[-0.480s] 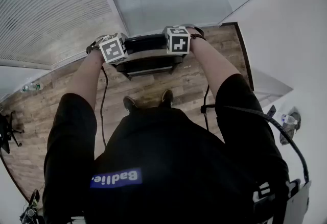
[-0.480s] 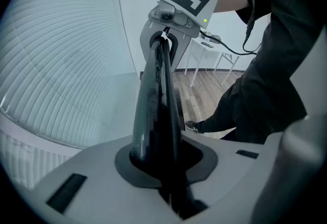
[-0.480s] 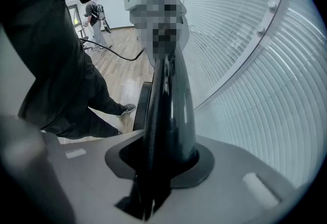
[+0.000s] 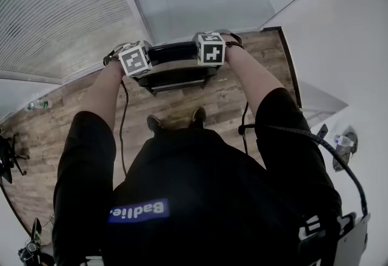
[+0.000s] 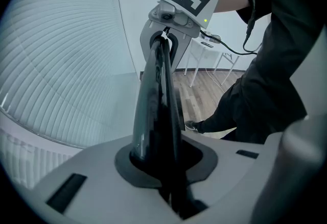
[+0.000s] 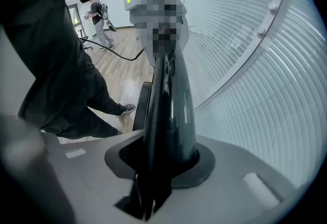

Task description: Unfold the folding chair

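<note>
The black folding chair [image 4: 176, 68] stands folded on the wood floor in front of my feet. My left gripper [image 4: 134, 57] and right gripper [image 4: 210, 48] sit on its top edge, one at each end, pointing steeply down. In the left gripper view the chair's glossy black top rail [image 5: 156, 90] runs out of my left gripper [image 5: 164, 164], which is shut on it, toward the right gripper [image 5: 176, 11]. In the right gripper view the same rail [image 6: 168, 100] is clamped in my right gripper [image 6: 153, 169] and leads to the left gripper [image 6: 153, 3].
A glass wall with white blinds [image 4: 66, 10] stands just behind the chair. A water bottle [image 4: 36, 102] lies on the floor at the left. A white table [image 5: 204, 52] and another person [image 6: 99, 14] are farther back. Cables hang from both arms.
</note>
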